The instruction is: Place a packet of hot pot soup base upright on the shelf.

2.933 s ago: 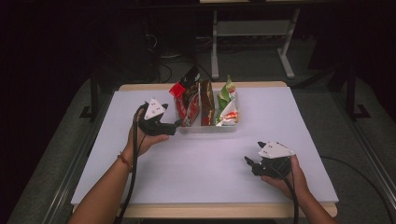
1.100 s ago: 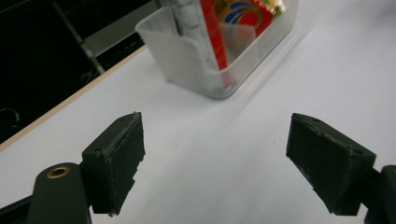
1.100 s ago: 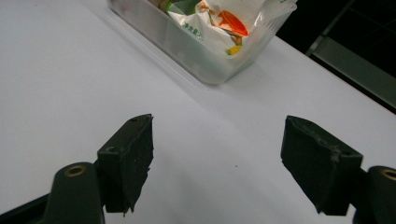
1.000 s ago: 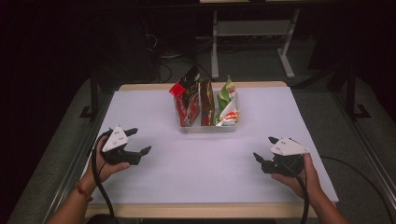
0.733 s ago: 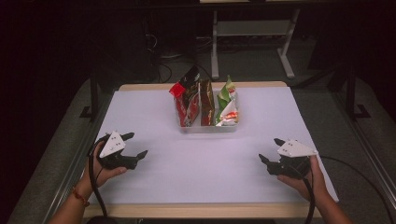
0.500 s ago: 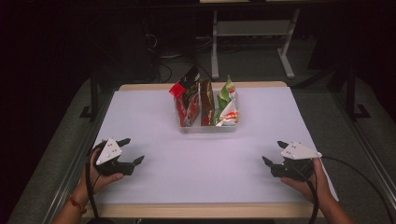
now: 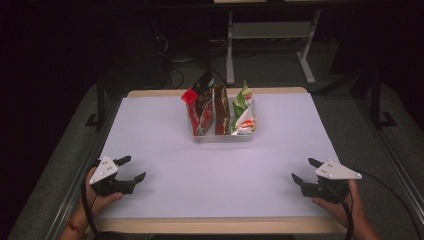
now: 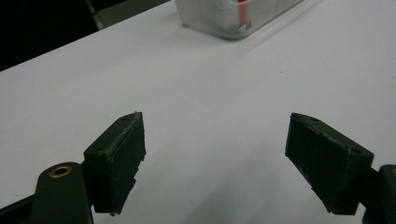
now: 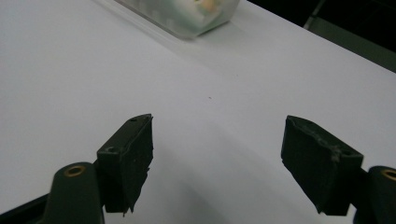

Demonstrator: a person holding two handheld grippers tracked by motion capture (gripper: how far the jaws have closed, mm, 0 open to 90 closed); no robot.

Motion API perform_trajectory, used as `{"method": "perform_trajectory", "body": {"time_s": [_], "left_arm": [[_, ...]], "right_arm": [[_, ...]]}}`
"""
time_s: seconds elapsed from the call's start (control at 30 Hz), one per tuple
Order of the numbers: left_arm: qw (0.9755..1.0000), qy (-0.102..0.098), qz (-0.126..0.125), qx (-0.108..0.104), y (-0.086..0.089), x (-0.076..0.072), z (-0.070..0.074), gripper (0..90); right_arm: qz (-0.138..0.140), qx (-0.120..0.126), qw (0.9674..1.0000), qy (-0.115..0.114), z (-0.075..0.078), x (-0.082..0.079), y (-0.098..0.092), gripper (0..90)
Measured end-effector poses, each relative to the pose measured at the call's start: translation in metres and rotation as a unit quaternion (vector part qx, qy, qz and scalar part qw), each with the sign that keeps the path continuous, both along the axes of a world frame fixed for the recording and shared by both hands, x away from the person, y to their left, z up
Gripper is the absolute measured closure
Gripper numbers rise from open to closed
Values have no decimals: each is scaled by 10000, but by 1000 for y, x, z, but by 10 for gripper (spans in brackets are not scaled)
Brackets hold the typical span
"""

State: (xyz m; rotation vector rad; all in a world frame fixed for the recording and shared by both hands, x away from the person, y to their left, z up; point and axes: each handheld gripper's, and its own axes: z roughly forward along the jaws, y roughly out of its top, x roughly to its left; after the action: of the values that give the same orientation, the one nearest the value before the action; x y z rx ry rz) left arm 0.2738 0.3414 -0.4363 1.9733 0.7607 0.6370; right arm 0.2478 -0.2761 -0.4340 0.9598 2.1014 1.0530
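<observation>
your left gripper: jaws wide, empty
your right gripper: jaws wide, empty
snack packets: upright in clear tray, mid tabletop

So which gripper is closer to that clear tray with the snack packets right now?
Left, though only slightly. The left gripper sits near the table's front left corner, open and empty. The right gripper sits near the front right corner, a bit farther from the clear tray.
</observation>
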Motion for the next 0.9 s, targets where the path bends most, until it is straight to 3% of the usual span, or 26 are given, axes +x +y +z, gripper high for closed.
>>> {"method": "perform_trajectory", "body": {"time_s": [0.37, 0.6, 0.9], "left_arm": [[9994, 25, 223, -256, 20, -8, -3, 195], [9989, 84, 227, -403, 25, -10, -6, 195], [9972, 32, 298, -680, 30, -11, -4, 195]], "right_arm": [[-438, 345, 9984, -116, -10, -16, -21, 221], [-567, 647, 9961, -195, -14, -23, -29, 221], [-651, 623, 9957, -204, -13, -27, -30, 221]]}}
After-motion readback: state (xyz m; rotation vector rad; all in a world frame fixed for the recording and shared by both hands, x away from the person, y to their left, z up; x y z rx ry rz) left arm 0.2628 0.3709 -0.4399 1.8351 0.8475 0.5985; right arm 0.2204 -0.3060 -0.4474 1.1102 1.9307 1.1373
